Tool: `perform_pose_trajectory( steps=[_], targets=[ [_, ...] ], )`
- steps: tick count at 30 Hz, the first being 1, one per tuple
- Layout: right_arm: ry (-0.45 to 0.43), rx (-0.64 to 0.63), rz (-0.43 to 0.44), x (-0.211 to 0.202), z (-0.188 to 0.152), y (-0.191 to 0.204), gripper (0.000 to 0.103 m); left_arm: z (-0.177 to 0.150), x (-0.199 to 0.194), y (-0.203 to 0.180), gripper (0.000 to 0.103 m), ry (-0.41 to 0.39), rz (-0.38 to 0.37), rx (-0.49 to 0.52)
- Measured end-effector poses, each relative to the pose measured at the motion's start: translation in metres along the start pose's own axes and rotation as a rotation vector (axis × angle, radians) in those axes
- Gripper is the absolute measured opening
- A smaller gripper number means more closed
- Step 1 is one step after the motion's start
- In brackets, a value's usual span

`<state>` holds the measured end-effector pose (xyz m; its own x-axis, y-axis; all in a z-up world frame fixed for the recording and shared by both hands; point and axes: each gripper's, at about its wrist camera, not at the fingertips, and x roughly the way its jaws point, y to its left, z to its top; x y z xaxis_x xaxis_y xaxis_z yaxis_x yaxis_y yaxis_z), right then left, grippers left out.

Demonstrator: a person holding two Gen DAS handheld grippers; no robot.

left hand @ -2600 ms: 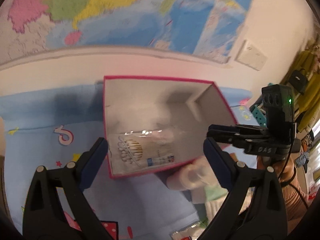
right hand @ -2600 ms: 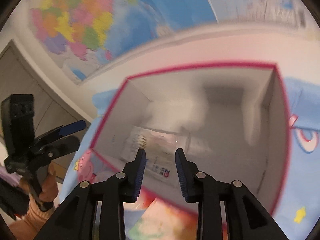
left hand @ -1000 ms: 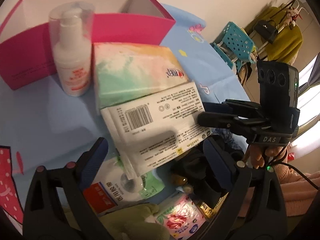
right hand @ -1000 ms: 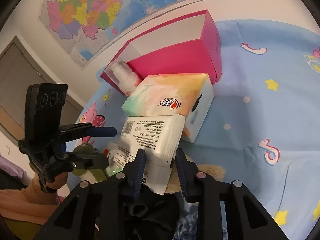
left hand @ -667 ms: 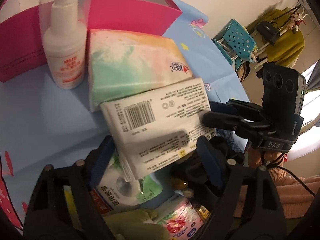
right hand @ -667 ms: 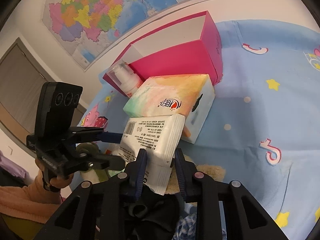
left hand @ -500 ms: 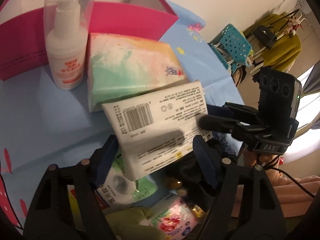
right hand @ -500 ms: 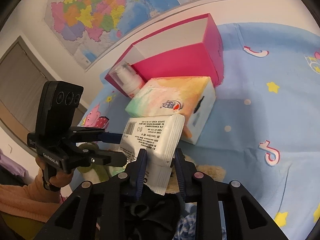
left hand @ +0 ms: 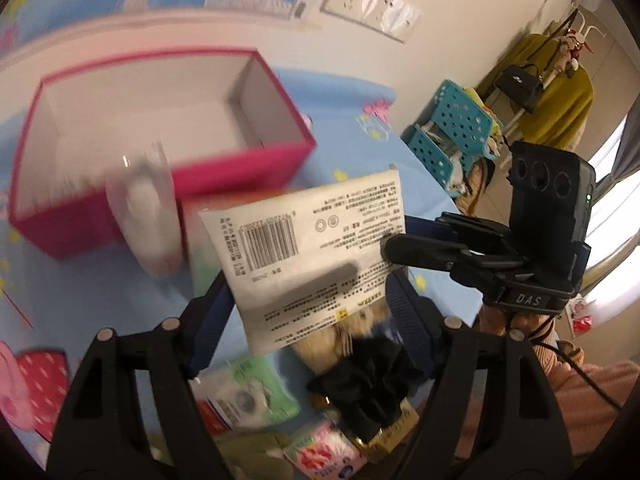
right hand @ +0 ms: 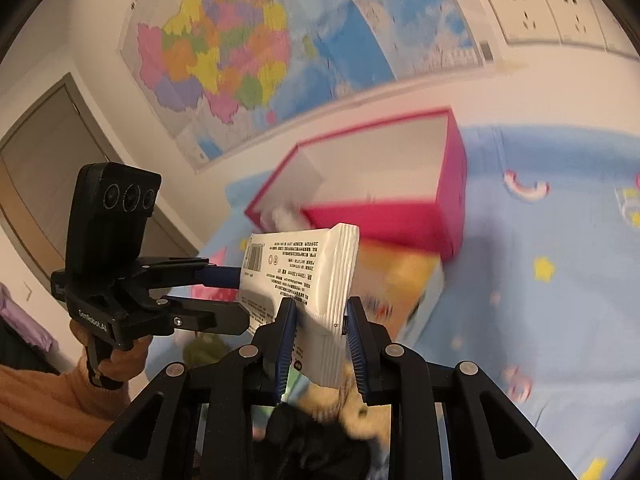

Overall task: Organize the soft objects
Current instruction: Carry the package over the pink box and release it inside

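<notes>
A white tissue pack (left hand: 304, 240) with a barcode hangs in the air above the pile, held from both sides. My left gripper (left hand: 308, 304) is shut across its width, one blue pad on each long edge. My right gripper (right hand: 320, 328) clamps the end of the tissue pack (right hand: 304, 264); it shows in the left wrist view as the right gripper (left hand: 396, 248), and the left gripper (right hand: 236, 296) shows from the right wrist. Behind stands the open pink box (left hand: 240, 168), also the pink box (right hand: 384, 220). What lies on the box floor is blurred.
A blurred pump bottle (left hand: 148, 216) and a pastel tissue pack (left hand: 204, 240) stand before the box. Below lie a green wipes pack (left hand: 248, 396), black fabric (left hand: 368, 384), a tan plush (left hand: 332, 332) and a floral pack (left hand: 324, 452). A teal basket (left hand: 452, 136) stands beyond the blue cloth.
The left jaws came in from wide open onto the white pack. Both grippers then rose with it, lifting it off the pastel pack and the pile.
</notes>
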<state>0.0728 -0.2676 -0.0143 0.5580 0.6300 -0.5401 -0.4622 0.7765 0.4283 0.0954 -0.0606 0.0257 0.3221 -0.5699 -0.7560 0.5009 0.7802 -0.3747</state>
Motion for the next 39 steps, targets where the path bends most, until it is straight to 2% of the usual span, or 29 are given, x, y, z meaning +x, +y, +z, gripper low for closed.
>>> perform_pose_trajectory(
  steps=[7,11,18,25,29,32,39],
  targets=[
    [-0.044,0.001,0.005,0.013,0.053,-0.011,0.025,0.054,-0.004,0.014,0.077,-0.035,0.081,0.017],
    [-0.042,0.001,0.000,0.029,0.075,-0.017,0.025,0.079,0.005,0.032,0.077,-0.035,0.115,-0.018],
    [-0.010,0.026,-0.027,0.059,0.094,-0.032,0.025,0.104,0.031,0.061,0.077,-0.001,0.127,-0.097],
    [0.050,0.088,-0.066,0.084,0.097,-0.054,0.025,0.109,0.058,0.079,0.077,0.072,0.143,-0.133],
    [0.070,0.093,-0.154,0.088,0.098,-0.057,0.025,0.110,0.066,0.082,0.077,0.090,0.155,-0.140],
    [0.053,0.093,-0.207,0.084,0.098,-0.056,0.031,0.111,0.064,0.083,0.077,0.070,0.184,-0.133],
    [0.008,0.041,-0.155,0.057,0.084,-0.039,0.033,0.097,0.025,0.069,0.077,-0.045,0.171,-0.063]
  ],
)
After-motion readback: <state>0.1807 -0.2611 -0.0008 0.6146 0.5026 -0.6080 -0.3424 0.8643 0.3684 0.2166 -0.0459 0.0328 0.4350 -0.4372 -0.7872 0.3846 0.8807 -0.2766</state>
